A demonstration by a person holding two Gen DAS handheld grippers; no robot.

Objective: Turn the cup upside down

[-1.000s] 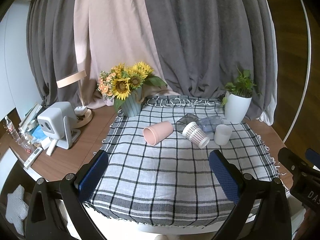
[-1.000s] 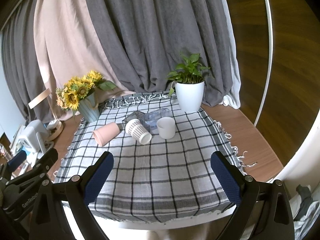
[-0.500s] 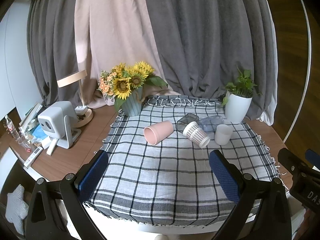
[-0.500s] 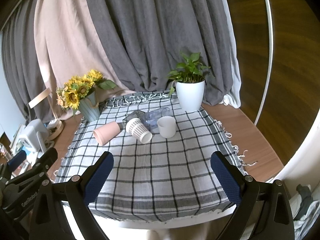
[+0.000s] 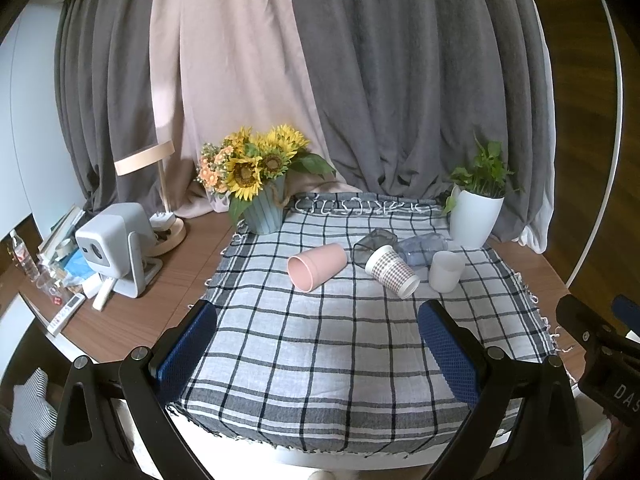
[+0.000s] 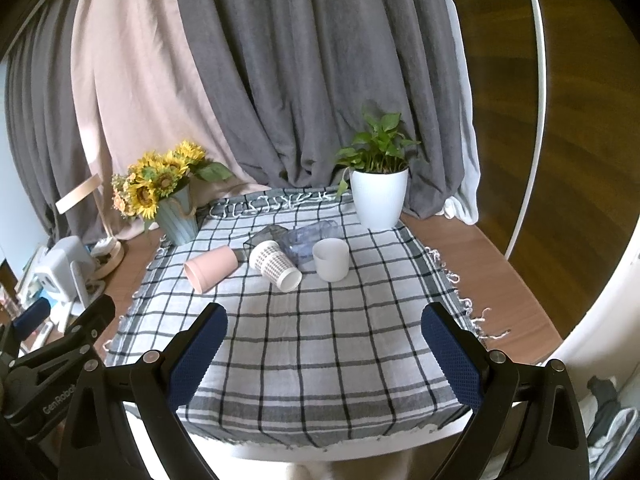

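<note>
Nothing has moved; we are holding both the left gripper (image 5: 318,344) and right gripper (image 6: 324,344) spread wide and empty, cups lying well ahead: pink cup (image 5: 317,266), patterned cup (image 5: 392,272), white cup (image 5: 446,271).

A round wooden bench (image 5: 188,264) carries a white cloth with a black check pattern and fringed edges (image 5: 332,344), spread just ahead of the left claw (image 5: 318,338) and the right claw (image 6: 324,338). Ahead of both claws on the cloth lie a pink plastic cup on its side (image 5: 317,266), a dotted paper cup on its side (image 5: 392,272), an upright white cup (image 5: 446,271), a clear plastic cup on its side (image 5: 424,246) and a dark see-through cup on its side (image 5: 370,242). Farther ahead stand a ribbed blue-green vase of sunflowers (image 5: 264,210) and a white potted green plant (image 5: 476,216). Left of the left claw, on bare wood, sit a white box-shaped projector (image 5: 112,250) and a wooden lamp with a round base (image 5: 168,232).
</note>
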